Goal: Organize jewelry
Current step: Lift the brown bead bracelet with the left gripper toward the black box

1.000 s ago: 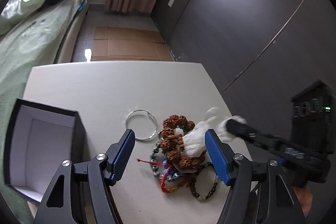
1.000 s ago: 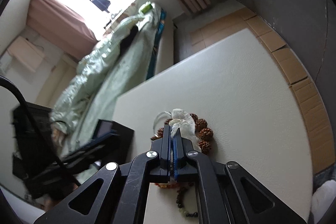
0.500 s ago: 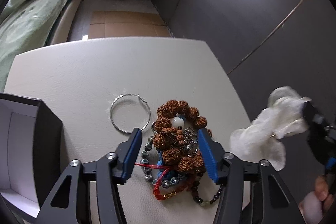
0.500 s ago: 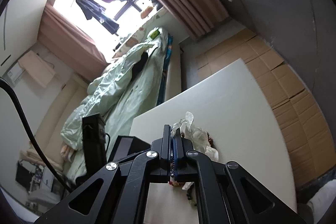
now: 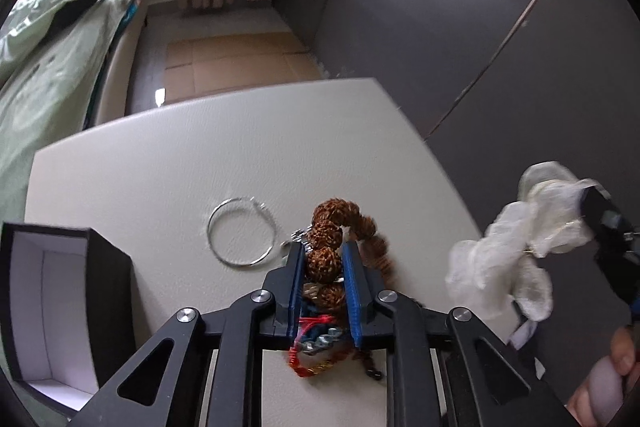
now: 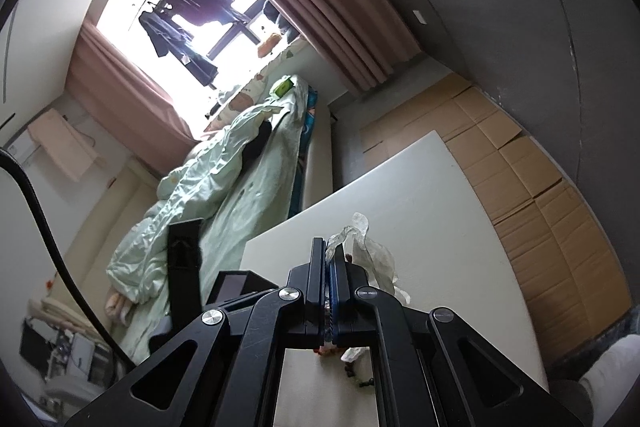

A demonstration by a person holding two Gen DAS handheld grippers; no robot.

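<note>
The left hand-held gripper [image 5: 323,255] has just closed its blue pads onto the brown beaded bracelet [image 5: 326,259] in the jewelry pile at six o'clock on the desk [image 5: 160,187], while the right hand-held gripper [image 6: 329,259], clamped shut, has lifted the white plastic bag [image 5: 516,247] away toward three o'clock, uncovering the jewelry for sorting.

- left gripper [image 5: 323,261] angled down, jaws just been closing, now pinching brown beads [image 5: 325,259]
- right gripper [image 6: 330,259] raised, jaws clamped on white bag [image 6: 374,255]

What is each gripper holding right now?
Left gripper: just closed on the brown knobbly bead bracelet.
Right gripper: shut on the crumpled white plastic bag.
</note>
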